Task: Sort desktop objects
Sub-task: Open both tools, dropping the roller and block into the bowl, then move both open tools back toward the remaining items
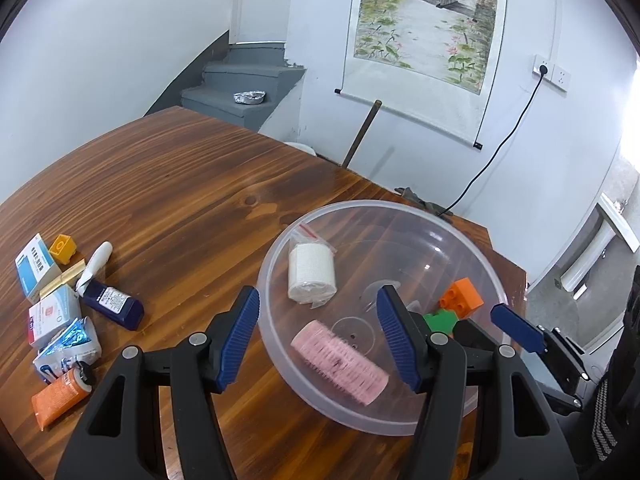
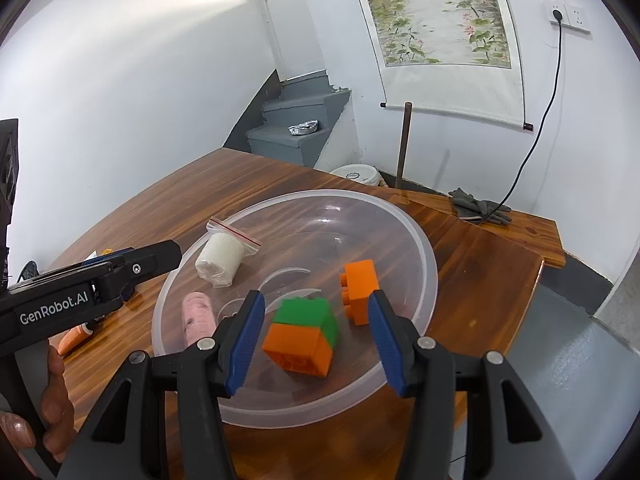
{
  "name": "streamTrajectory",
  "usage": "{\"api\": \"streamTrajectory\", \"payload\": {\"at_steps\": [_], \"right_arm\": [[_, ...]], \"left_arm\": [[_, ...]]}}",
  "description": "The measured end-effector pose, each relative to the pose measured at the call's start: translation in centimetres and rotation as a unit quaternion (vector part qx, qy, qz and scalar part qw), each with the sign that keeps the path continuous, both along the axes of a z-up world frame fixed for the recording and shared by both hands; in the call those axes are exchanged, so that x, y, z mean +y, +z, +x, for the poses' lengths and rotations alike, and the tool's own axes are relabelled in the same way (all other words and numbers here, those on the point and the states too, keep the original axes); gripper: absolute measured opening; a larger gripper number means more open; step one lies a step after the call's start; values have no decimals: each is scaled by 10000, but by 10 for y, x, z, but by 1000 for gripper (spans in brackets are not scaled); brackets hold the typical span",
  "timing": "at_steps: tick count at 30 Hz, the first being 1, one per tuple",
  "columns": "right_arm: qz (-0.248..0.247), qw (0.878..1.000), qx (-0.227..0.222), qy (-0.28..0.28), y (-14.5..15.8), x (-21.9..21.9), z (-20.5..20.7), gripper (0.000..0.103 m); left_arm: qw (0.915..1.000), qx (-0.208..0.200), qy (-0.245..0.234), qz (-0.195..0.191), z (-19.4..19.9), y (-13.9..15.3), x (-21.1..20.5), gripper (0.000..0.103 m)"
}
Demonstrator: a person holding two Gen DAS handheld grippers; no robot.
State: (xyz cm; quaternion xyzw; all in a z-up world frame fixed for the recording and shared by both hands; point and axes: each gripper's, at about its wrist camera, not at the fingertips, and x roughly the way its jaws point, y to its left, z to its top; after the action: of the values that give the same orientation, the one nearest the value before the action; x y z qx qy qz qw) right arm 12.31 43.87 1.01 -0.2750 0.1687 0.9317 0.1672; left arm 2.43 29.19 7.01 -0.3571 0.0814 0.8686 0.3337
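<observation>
A clear plastic bowl [image 1: 280, 256] [image 2: 424, 240] stands on the wooden table. In it lie a bagged white bandage roll [image 1: 312, 276] [image 2: 220, 262], a pink hair roller [image 1: 340, 362] [image 2: 197, 316], an orange brick [image 1: 462, 298] [image 2: 360, 280] and a green-and-orange brick block [image 2: 304, 334]. My left gripper [image 1: 318, 338] is open above the roller at the bowl's near side. My right gripper [image 2: 316, 334] is open and empty, its fingers either side of the green-and-orange block, which looks blurred.
At the table's left lie medicine boxes [image 1: 36, 268], a yellow brick [image 1: 63, 247], a white tube [image 1: 96, 264], a dark blue bottle [image 1: 114, 304], foil packets [image 1: 68, 344] and an orange tube [image 1: 60, 396]. A grey glove [image 2: 478, 206] lies at the far right edge.
</observation>
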Motion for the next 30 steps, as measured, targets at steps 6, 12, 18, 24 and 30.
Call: {"api": "streamTrajectory", "payload": {"at_steps": [6, 12, 18, 24, 30], "right_arm": [[28, 9999, 28, 115, 5, -10, -3, 58], [78, 9992, -9, 395, 6, -30, -12, 58], [107, 9979, 52, 639, 9, -50, -17, 75], [149, 9963, 76, 838, 11, -64, -23, 75], [159, 9945, 31, 1034, 9, -79, -31, 75]], "left_arm": [[9994, -63, 253, -211, -7, -6, -12, 65], [9985, -58, 469, -257, -13, -7, -32, 65], [9964, 10, 743, -402, -18, -12, -59, 65], [9938, 50, 969, -539, -26, -15, -89, 68], [9893, 67, 1317, -618, -41, -18, -124, 69]]}}
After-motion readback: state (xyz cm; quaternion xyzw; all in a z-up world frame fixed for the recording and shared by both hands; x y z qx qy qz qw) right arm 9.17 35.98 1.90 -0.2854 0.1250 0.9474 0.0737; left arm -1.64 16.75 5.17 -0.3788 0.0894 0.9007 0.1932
